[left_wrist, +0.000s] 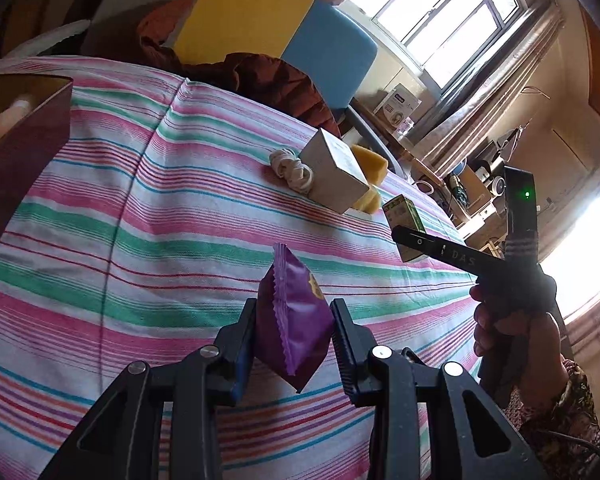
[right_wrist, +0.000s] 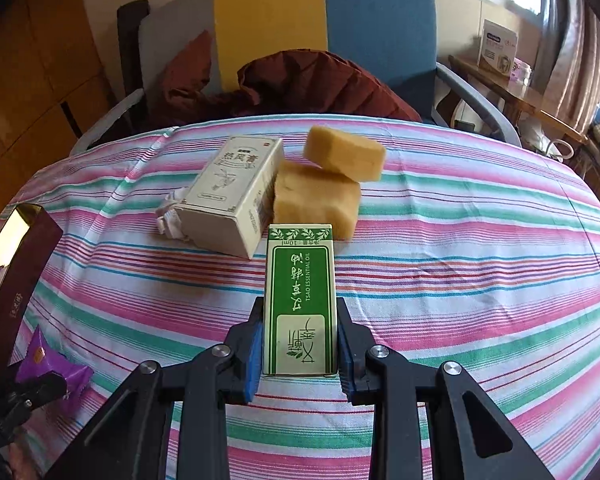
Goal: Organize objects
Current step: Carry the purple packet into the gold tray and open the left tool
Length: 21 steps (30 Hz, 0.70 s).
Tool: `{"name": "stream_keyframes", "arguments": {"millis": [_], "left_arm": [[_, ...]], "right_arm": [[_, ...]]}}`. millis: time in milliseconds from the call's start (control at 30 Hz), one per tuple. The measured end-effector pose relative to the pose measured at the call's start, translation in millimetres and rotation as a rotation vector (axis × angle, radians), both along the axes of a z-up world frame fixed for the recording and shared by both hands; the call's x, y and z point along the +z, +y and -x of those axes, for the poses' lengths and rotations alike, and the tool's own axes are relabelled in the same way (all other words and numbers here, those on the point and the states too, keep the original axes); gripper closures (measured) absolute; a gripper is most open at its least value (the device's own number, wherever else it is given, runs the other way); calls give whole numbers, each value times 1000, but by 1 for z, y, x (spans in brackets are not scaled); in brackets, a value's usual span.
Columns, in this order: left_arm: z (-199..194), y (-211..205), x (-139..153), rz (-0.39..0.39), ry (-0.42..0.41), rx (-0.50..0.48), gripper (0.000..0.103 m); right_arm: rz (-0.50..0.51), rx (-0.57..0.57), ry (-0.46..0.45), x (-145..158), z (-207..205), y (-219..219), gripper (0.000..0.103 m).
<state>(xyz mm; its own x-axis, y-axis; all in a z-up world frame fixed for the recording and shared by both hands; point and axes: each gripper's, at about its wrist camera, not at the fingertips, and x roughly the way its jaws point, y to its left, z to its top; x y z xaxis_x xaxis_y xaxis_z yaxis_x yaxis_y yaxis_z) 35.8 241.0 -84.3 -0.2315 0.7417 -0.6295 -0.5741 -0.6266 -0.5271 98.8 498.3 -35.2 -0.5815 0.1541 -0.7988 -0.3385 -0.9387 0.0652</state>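
The white box [right_wrist: 230, 196] hides most of the knotted white cloth [right_wrist: 171, 216] behind it.

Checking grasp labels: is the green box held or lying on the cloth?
Held. The right gripper pads clamp both sides of the green box, lifted off the striped cloth.

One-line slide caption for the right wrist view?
Right gripper holds a green essential-oil box over the striped cloth, before two yellow blocks.
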Motion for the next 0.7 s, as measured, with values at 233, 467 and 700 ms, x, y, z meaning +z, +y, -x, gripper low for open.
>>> {"name": "stream_keyframes", "arguments": {"millis": [233,467,700], "left_arm": [[3,-25,8,5,32,37,68],[9,-55,16,10,48,92,68],[25,-97,31,-14,78,194,68]], "right_arm": [[-27,141,61,2,6,-37,72],[-28,292,50,-8,11,-79,72],[-51,392,32,-20,11,-111,72]]}}
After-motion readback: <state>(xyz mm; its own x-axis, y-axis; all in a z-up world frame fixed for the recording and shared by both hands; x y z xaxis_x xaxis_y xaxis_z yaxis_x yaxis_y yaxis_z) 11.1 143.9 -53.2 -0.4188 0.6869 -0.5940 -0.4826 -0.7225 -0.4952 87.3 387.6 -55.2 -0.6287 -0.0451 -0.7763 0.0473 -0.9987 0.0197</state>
